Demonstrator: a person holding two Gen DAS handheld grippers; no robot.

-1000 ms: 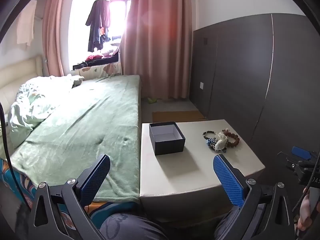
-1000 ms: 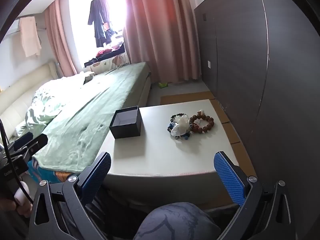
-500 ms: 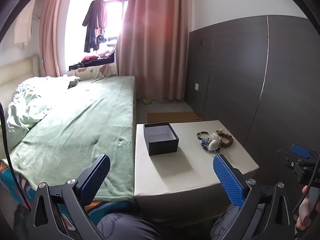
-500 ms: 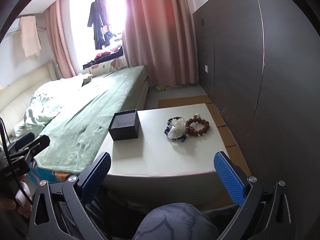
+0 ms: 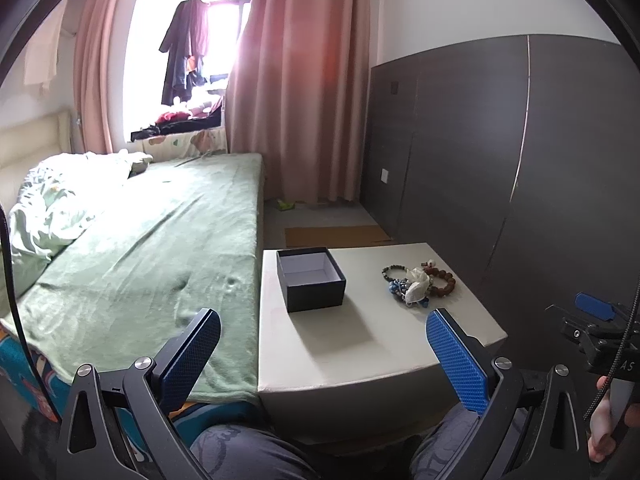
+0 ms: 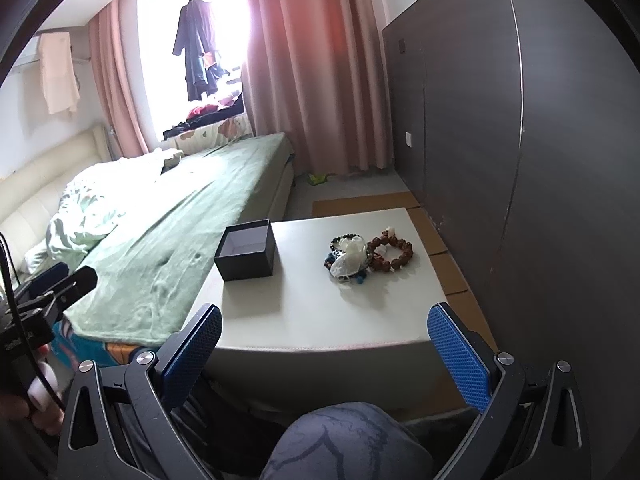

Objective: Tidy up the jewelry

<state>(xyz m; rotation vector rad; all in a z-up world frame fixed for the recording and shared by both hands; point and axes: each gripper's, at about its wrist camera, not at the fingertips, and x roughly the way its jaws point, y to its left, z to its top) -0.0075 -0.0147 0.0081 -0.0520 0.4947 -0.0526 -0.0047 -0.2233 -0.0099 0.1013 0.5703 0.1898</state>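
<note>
An open black box (image 5: 311, 279) with a pale lining stands on a low white table (image 5: 360, 344); it also shows in the right wrist view (image 6: 247, 249). To its right lies a heap of jewelry (image 5: 418, 284): a brown bead bracelet (image 6: 391, 254), a dark bead bracelet (image 6: 347, 239), a white piece (image 6: 348, 262) and blue beads. My left gripper (image 5: 322, 354) is open and empty, short of the table's near edge. My right gripper (image 6: 325, 354) is open and empty, also short of the near edge.
A bed with a green cover (image 5: 140, 240) runs along the table's left side. A dark panelled wall (image 6: 520, 160) stands to the right. Cardboard sheets (image 6: 440, 236) lie on the floor behind and beside the table. My knees (image 6: 348, 440) sit below the grippers.
Both grippers have shifted slightly; the table, box and jewelry sit a little differently in each view. Both stay open and empty.
</note>
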